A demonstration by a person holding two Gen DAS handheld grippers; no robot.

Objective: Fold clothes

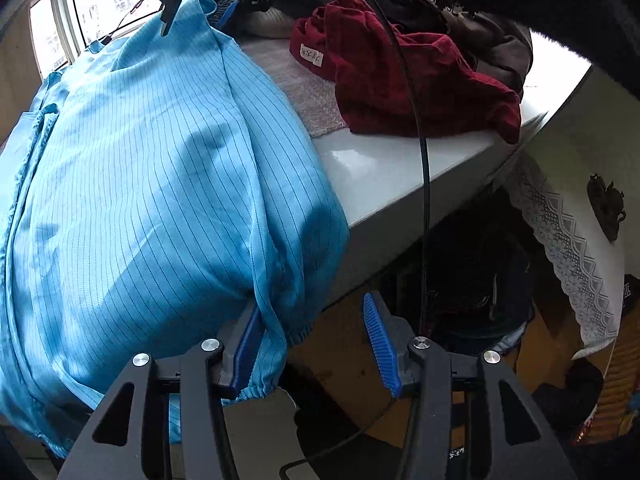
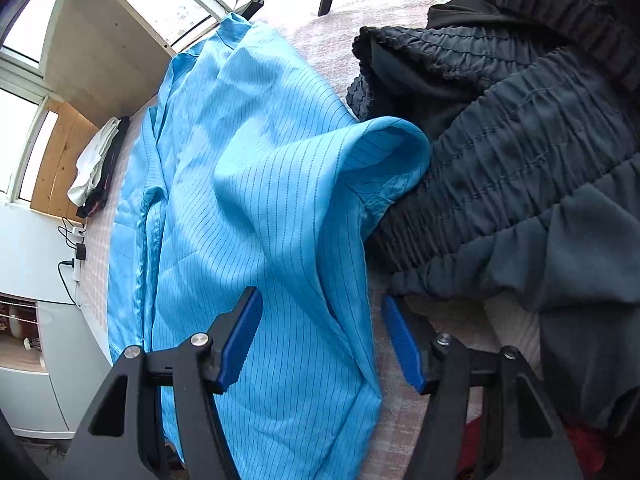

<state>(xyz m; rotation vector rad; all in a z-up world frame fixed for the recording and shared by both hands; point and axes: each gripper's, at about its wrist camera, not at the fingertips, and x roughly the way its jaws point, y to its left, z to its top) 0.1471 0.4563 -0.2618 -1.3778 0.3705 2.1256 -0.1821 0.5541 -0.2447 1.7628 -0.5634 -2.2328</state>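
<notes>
1. Sky-blue pinstriped garment (image 2: 240, 200), thin and slippery-looking, lies lengthwise on the table (image 1: 380, 168). Its elastic cuffed end hangs over the near edge; the far end reaches toward the window.
2. Left gripper (image 1: 312, 348): jaws wide apart. The cuff drapes against the left finger only, nothing pinched. Judged: placed at the overhang because the hanging hem is the easiest edge to catch.
3. Right gripper (image 2: 320, 344): jaws spread, straddling the garment's right border, cloth between the fingers but not clamped. Just ahead, a raised blue fold (image 2: 384, 140) leans on the black ruched clothing (image 2: 520, 160).
4. Room: tight on the right, with the black pile touching the blue cloth and a dark red garment (image 1: 420, 80) near the table corner. More open cover shows toward the window side.
5. Risk, judged: a fold swung right would drag into the pile.
6. Whether it is partly folded or merely laid out, cannot tell.
</notes>
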